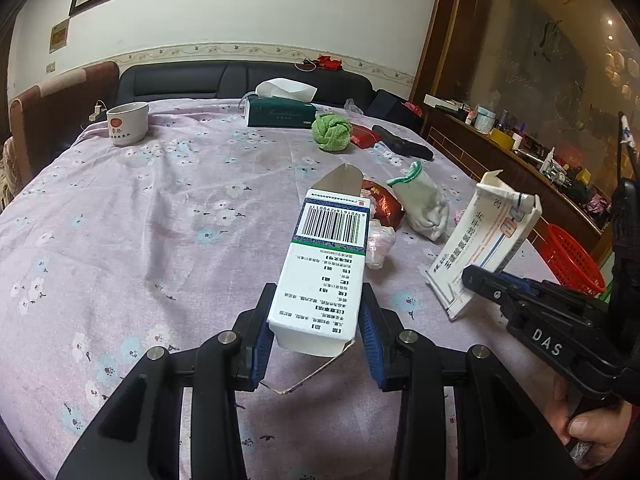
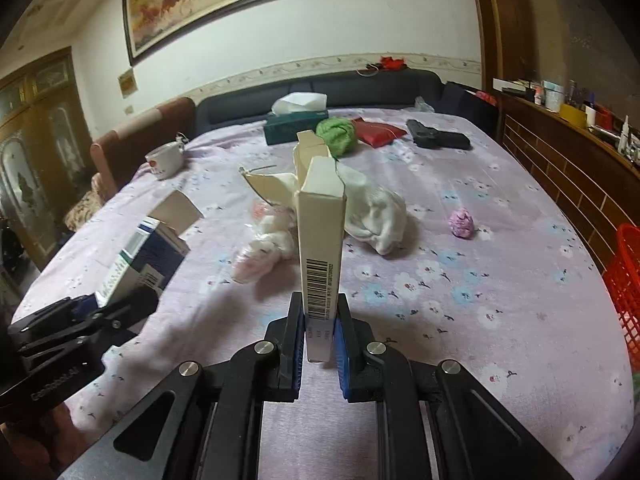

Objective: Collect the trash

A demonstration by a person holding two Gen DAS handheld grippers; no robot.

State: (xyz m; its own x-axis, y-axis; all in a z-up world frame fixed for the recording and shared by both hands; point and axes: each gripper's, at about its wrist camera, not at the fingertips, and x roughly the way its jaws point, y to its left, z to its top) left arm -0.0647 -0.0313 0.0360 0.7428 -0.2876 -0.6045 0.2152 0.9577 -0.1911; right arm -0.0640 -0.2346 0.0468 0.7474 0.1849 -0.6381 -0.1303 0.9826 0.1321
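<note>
My left gripper (image 1: 318, 312) is shut on a white medicine box with a barcode and blue-green band (image 1: 324, 264), open at both ends, held above the table; it also shows in the right wrist view (image 2: 144, 256). My right gripper (image 2: 320, 320) is shut on a flattened white carton (image 2: 320, 240), held upright; it shows at the right in the left wrist view (image 1: 480, 244). Loose trash lies on the table beyond: a crumpled white-pink wrapper (image 2: 260, 248), a white sock-like cloth (image 2: 372, 208), a pink paper ball (image 2: 462, 222), and a red foil packet (image 1: 384, 204).
A red plastic basket (image 2: 624, 280) stands off the table's right edge. At the far side of the floral tablecloth (image 1: 140, 220) are a white cup (image 1: 127, 123), a green tissue box (image 1: 280, 114), a green cloth ball (image 1: 331, 131), a red packet (image 2: 378, 131) and a black object (image 2: 436, 136).
</note>
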